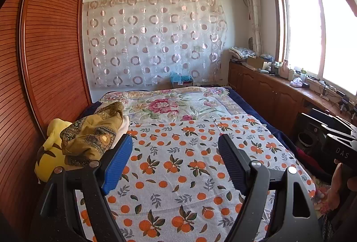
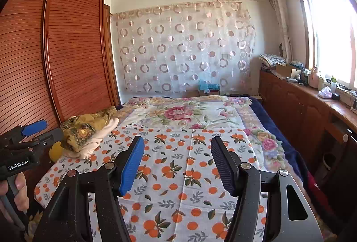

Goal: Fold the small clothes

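A crumpled olive-gold patterned garment [image 1: 91, 134] lies in a pile at the bed's left edge, on a cream cloth [image 2: 93, 141] and a yellow plush toy [image 1: 50, 155]. The pile also shows in the right wrist view [image 2: 86, 130]. My left gripper [image 1: 176, 157] is open and empty, held above the orange-print sheet [image 1: 178, 166], to the right of the pile. My right gripper [image 2: 177, 161] is open and empty above the same sheet [image 2: 178, 175]. Each gripper shows at the edge of the other's view: the right gripper [image 1: 339, 143] and the left gripper [image 2: 38, 130].
A floral blanket [image 1: 169, 105] covers the bed's far half. A slatted wooden wardrobe [image 1: 49, 45] stands close on the left. A low wooden cabinet [image 2: 296, 108] with clutter runs under the window on the right. A patterned curtain [image 1: 154, 41] hangs on the far wall.
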Motion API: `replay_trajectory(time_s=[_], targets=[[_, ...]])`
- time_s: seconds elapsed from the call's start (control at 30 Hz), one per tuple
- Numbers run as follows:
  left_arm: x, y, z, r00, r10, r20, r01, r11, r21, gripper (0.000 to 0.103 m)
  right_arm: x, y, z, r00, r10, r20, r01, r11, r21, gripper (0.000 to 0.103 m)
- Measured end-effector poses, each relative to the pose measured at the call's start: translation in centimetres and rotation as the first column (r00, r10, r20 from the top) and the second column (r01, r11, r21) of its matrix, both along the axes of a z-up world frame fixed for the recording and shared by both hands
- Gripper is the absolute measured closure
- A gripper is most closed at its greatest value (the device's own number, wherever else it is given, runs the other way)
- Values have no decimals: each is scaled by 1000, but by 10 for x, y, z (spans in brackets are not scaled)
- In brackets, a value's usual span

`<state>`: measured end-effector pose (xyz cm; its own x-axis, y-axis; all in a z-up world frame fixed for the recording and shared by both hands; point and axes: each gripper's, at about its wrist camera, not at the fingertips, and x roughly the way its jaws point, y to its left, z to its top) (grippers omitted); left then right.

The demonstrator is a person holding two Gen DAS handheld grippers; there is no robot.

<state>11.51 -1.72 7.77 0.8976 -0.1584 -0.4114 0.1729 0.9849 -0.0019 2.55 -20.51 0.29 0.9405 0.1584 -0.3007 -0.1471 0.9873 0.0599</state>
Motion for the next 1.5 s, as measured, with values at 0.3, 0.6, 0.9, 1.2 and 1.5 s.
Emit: replay_trajectory(time_s=[0.3, 0.6, 0.9, 1.2, 1.5], targets=[[-6, -5, 3, 1000, 2, 20, -3, 1000, 7, 23, 0, -5, -1, 1000, 5, 4, -5, 1000, 1, 39], [-8, -7, 5, 1000, 5, 29, -5, 1000, 8, 23, 1, -10, 0, 1000, 8, 10, -8, 1000, 1, 39], [-8, -7, 4, 1000, 4, 29, -4, 1000, 9, 23, 1, -10, -1, 1000, 7, 14, -7, 1000, 1, 39], [-9, -7, 9, 999, 5, 33, -5, 1000, 5, 23, 0, -11, -2, 1000, 7, 17, -7, 1000, 0, 39], [-9, -7, 8, 999, 6, 33, -6, 1000, 5, 23, 0, -12, -3, 1000, 7, 20, -7, 1000, -1, 39]])
